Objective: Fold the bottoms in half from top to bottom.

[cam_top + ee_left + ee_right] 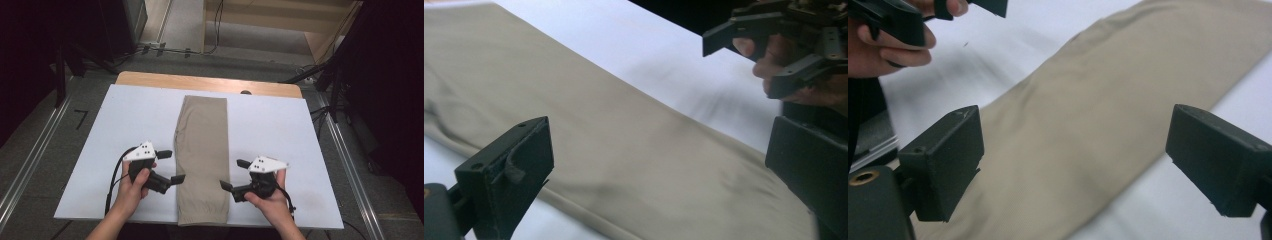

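Currently both tools, left (170, 166) and right (234, 174), stand spread, flanking the folded trousers (202, 155); advise gripping both edges level before folding.

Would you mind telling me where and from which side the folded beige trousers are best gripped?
Probably at the two long edges near the end closest to the person. The folded beige trousers lie flat as a narrow strip, so each edge suits a pinch from the outside: left gripper from the left, right gripper from the right, both open beside it.
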